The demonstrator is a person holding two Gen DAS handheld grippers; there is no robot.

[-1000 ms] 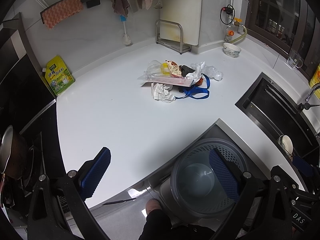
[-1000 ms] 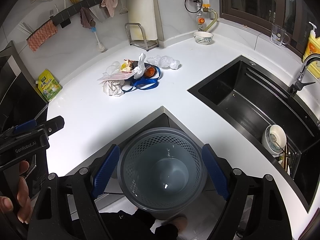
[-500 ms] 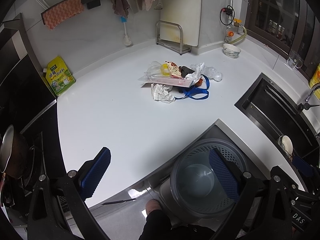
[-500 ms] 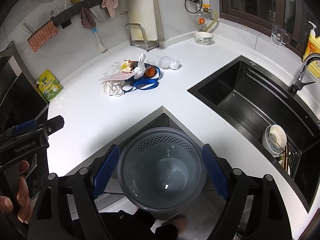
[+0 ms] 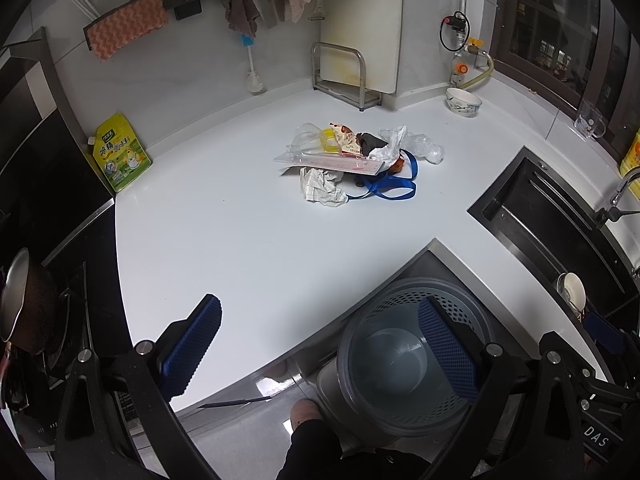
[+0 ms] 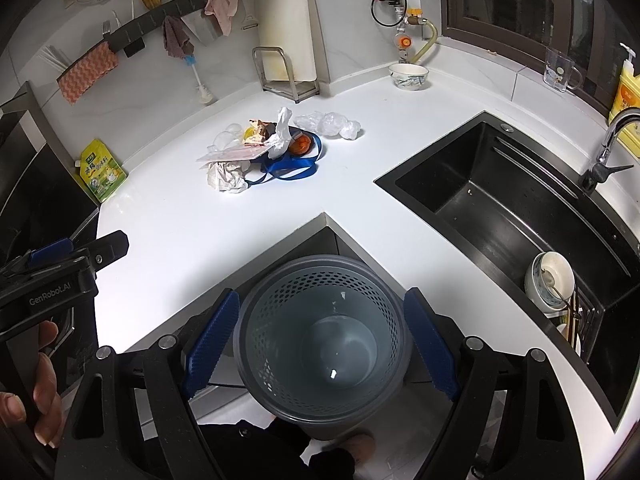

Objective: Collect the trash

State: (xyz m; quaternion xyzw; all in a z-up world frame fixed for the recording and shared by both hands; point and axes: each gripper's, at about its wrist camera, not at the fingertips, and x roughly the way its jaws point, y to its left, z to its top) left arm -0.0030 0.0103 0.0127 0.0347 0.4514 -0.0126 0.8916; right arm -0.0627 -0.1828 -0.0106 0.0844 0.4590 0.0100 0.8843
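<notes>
A heap of mixed trash (image 5: 352,164) is lying on the white L-shaped bench (image 5: 224,240), well in from the inner corner where a grey perforated plastic waste bin (image 6: 320,340) is standing on the floor. The bin is sitting upright with its mouth facing up and only a few pale specks showing inside it.

Within the heap, a flat pink-and-clear plastic packet (image 5: 332,163) is lying with its long axis running across the bench, one end pointing toward the black sink (image 6: 500,200) and the other away from it. A crumpled white paper wad (image 5: 322,189) is resting against its bin-side edge. A blue ribbon loop (image 5: 390,188) is sprawling on the sink side of the heap, beside a small orange-brown lump (image 6: 301,145). A crumpled clear plastic bag (image 6: 330,123) is sitting just past the heap, toward the sink and the back wall.

Farther from the bin, a metal rack (image 5: 340,76) is standing against the wall, a small patterned bowl (image 6: 408,75) is sitting near the gas pipe, and a yellow-green pouch (image 5: 120,154) is leaning on the wall beside the dark stove. Bare bench is stretching between bin and heap, with nothing standing between them.

The left gripper (image 5: 320,348) is hovering over the bench edge beside the bin, its blue-padded fingers (image 5: 192,344) spread wide and gripping nothing. The right gripper (image 6: 320,338) is hanging directly above the bin, fingers wide apart to either side of the rim in that view, likewise empty. A hand (image 6: 40,384) is gripping the left gripper's handle.
</notes>
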